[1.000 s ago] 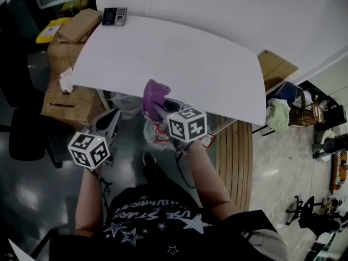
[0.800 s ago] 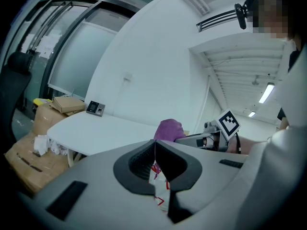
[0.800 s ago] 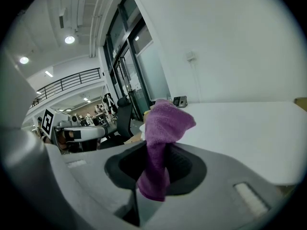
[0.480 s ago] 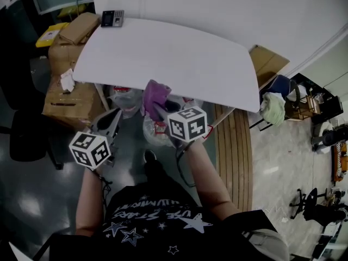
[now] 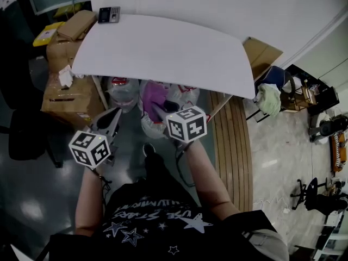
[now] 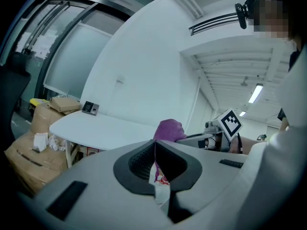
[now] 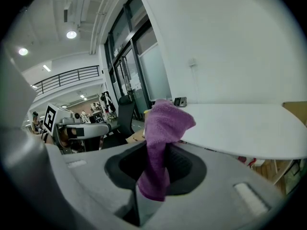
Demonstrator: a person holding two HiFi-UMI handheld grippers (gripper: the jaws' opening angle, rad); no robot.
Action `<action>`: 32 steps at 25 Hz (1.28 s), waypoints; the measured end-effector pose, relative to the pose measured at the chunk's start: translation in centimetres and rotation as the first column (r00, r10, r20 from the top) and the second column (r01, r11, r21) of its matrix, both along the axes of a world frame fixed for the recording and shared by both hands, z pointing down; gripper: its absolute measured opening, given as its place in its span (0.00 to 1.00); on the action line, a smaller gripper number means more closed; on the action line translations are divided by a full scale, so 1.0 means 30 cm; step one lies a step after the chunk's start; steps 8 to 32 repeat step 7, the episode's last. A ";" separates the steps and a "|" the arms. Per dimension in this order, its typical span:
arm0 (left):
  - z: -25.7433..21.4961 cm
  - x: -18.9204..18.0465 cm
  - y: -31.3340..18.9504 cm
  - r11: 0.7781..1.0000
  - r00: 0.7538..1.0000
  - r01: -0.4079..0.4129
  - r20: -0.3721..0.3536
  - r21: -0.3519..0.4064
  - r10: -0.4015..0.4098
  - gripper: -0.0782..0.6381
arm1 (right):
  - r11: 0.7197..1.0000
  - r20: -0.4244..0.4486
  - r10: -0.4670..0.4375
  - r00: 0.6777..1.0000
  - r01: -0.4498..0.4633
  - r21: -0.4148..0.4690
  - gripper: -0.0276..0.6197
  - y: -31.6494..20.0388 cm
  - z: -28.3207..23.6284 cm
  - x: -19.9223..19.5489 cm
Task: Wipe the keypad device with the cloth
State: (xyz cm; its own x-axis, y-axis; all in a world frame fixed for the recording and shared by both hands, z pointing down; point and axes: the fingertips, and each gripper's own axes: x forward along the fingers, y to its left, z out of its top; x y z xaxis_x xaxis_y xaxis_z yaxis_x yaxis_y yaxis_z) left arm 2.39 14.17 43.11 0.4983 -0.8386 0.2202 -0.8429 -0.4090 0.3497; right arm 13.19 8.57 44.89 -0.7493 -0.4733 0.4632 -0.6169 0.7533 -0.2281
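The keypad device [image 5: 109,14] is small and dark and sits at the far left corner of the white table [image 5: 179,53]. It also shows in the left gripper view [image 6: 89,108] and the right gripper view [image 7: 180,101]. My right gripper [image 5: 157,109] is shut on a purple cloth [image 5: 154,94], which sticks up out of the jaws [image 7: 160,128]. It hangs short of the table's near edge. My left gripper [image 5: 111,121] is beside it, lower left, with its jaws shut [image 6: 155,143] on nothing. Both are far from the device.
Cardboard boxes [image 5: 65,94] are stacked left of the table. Plastic bags [image 5: 124,91] lie on the floor under its near edge. A dark office chair [image 5: 24,135] stands at the left. A wooden floor strip [image 5: 234,145] and more chairs [image 5: 277,99] are to the right.
The table and the device have slid up and away in the head view. The cloth now shows over the bags, no longer overlapping the table edge. Both grippers keep their hold.
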 end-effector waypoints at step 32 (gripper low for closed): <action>0.017 0.035 0.066 1.000 1.000 -0.027 -0.005 0.000 0.027 0.12 | 1.000 -0.016 0.022 1.000 -0.023 -0.009 0.19 0.088 0.028 0.042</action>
